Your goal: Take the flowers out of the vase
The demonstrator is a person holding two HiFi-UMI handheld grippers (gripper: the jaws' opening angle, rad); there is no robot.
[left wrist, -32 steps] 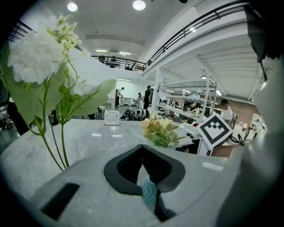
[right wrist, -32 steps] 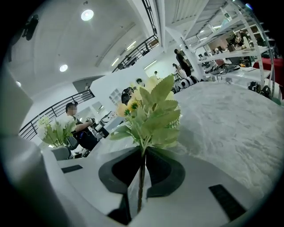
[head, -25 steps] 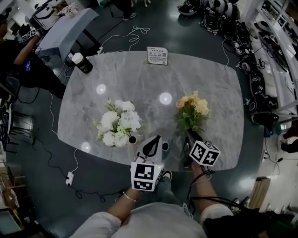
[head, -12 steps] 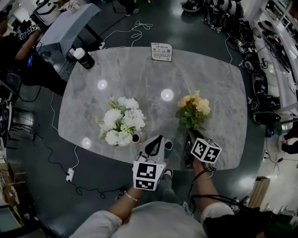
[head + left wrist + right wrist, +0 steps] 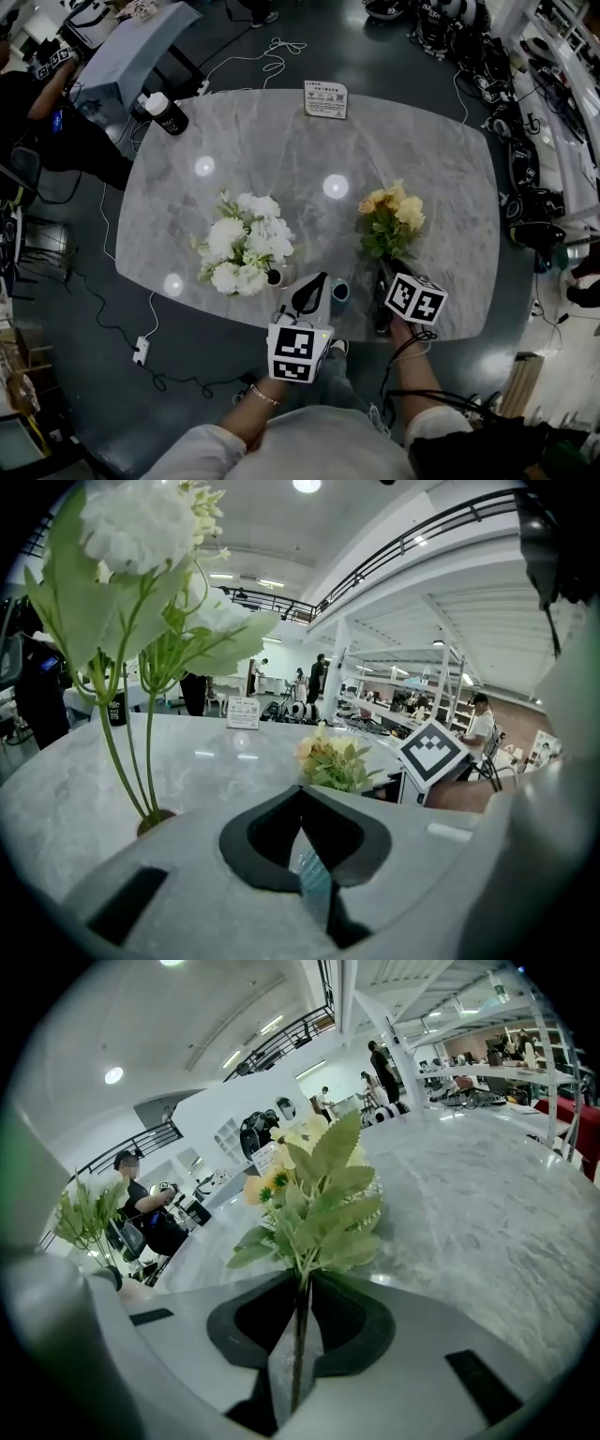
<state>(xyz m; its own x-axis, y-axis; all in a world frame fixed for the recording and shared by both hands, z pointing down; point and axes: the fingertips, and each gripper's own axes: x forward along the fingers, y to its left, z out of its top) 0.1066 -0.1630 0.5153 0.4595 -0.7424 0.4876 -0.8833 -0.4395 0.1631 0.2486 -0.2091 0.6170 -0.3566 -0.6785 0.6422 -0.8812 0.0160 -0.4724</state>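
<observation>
My right gripper (image 5: 381, 281) (image 5: 298, 1335) is shut on the thin stem of a yellow flower bunch (image 5: 389, 220) (image 5: 314, 1194), which leans away over the marble table (image 5: 281, 159). A small teal vase (image 5: 339, 291) stands by the near table edge, right beside my left gripper (image 5: 319, 279) (image 5: 302, 803). Those jaws are closed, with a bluish sliver pinched in the seam that looks like the vase's wall. A white flower bunch (image 5: 242, 244) (image 5: 141, 536) stands in a dark vase (image 5: 273, 277) (image 5: 155, 819) just left of the left gripper.
A black bottle with a white cap (image 5: 164, 120) stands at the table's far left corner, and a printed card (image 5: 325, 98) at the far edge. A person (image 5: 37, 112) sits beyond the left corner. Cables (image 5: 150, 328) trail on the floor.
The head view has shifted slightly. Both grippers, the yellow bunch and the vases keep nearly the same places on the table.
</observation>
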